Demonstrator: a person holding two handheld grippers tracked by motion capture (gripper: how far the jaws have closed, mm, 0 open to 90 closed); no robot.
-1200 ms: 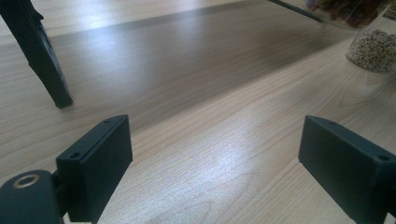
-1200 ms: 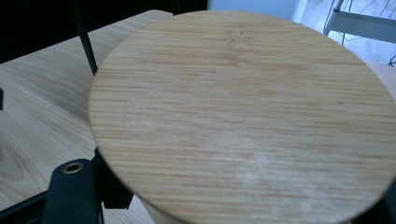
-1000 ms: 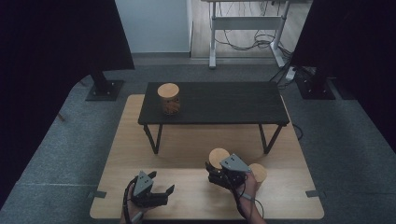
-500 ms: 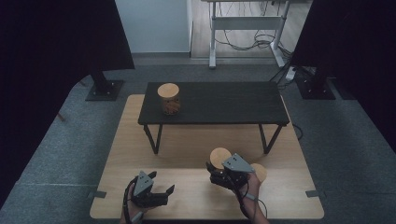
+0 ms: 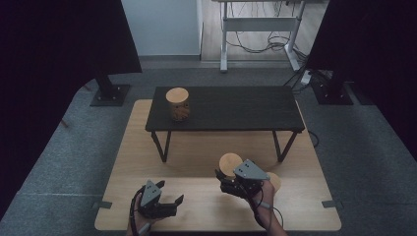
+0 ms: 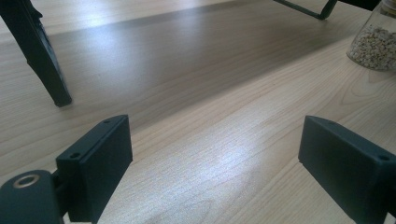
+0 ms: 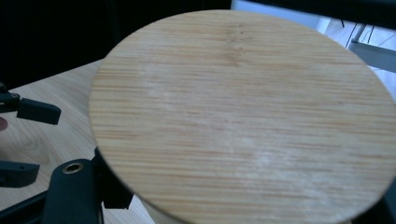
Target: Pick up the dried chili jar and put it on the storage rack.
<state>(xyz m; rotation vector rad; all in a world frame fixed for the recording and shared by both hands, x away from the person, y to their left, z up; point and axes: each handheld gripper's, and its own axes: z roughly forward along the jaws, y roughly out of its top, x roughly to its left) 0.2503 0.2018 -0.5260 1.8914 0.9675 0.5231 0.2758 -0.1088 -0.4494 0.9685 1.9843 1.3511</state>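
My right gripper (image 5: 225,178) is shut on a jar with a round bamboo lid (image 5: 230,163) and holds it a little above the wooden tabletop (image 5: 196,152). In the right gripper view that lid (image 7: 243,116) sits close in front, hiding the jar body. A second lidded jar (image 5: 274,181) stands just right of my right hand. A third jar (image 5: 177,103) with brown contents stands on the low black table (image 5: 236,108). My left gripper (image 5: 173,204) rests at the front left, open, with only bare wood between its pads (image 6: 100,163).
The black table's legs (image 5: 161,146) stand on the wooden top; one leg (image 6: 42,60) is near my left gripper. A glass jar of pale grains (image 6: 376,44) stands at the upper right of the left gripper view. Grey carpet surrounds the wooden top.
My right gripper has risen slightly with the lidded jar in it. The left gripper has stayed still.
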